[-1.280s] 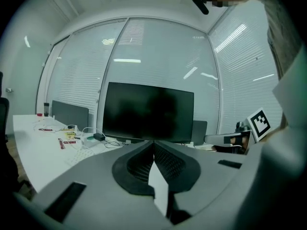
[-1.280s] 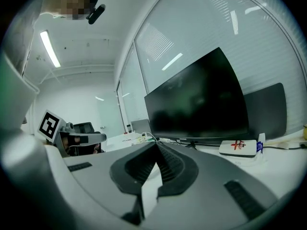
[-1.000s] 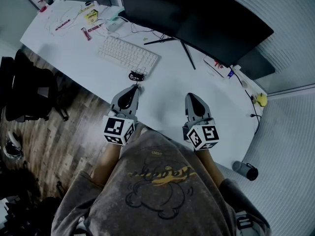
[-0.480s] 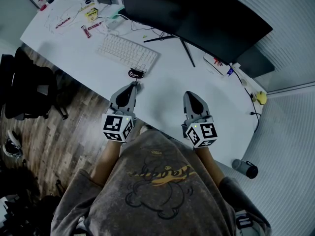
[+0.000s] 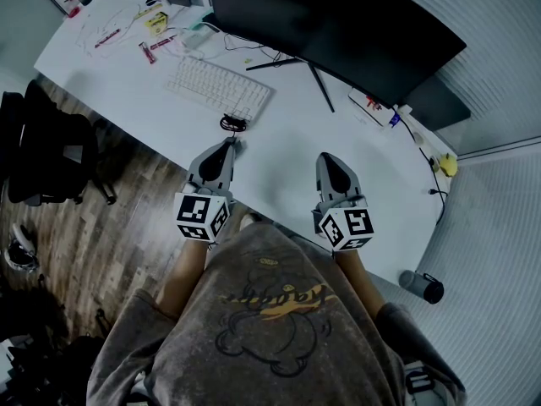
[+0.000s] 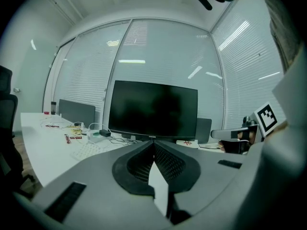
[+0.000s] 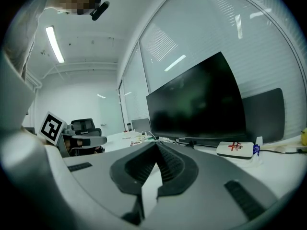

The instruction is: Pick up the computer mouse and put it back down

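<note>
Left gripper point(image 5: 230, 144), right gripper point(image 5: 329, 159): both clenched, empty.
Side by side over the white bench point(image 5: 279, 146), keyboard point(image 5: 218, 89) ahead.

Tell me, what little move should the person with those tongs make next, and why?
Probably open the left tongs. They are shut and empty, and their tip points at a small dark thing lying just beyond it by the keyboard's near corner. That may be the mouse, though it is too small to be sure. The right tongs, also shut and empty, sit farther away.
</note>
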`<state>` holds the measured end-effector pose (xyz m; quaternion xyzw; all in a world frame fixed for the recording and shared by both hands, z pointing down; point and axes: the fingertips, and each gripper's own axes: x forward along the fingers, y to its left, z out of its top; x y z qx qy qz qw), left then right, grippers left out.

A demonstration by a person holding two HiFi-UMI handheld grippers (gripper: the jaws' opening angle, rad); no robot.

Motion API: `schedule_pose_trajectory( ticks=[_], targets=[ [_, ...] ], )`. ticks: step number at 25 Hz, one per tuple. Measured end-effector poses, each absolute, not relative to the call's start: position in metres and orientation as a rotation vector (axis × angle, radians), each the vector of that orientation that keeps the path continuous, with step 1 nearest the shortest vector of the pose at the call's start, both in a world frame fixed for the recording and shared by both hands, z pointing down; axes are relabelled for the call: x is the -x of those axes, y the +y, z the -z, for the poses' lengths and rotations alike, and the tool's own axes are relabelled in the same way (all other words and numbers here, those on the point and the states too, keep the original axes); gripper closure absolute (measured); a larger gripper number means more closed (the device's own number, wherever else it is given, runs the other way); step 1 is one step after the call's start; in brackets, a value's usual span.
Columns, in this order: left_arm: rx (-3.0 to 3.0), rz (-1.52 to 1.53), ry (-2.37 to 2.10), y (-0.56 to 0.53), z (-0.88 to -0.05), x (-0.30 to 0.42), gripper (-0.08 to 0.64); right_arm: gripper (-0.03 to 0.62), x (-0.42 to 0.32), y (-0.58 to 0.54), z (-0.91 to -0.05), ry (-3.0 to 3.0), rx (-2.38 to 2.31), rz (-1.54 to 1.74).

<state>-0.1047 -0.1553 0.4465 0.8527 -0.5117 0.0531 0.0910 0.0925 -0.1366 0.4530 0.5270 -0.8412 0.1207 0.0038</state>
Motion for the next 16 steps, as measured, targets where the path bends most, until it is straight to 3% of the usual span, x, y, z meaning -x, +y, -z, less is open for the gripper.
schedule_pose_trajectory(
  ticks=[16],
  targets=[
    [-2.532,-0.148,-1.491,-0.1448,-0.4448,0.1042,0.541,0.595,-0.0896,-0.1274,-0.4532,-2.638,-1.635,-0.401]
  ],
)
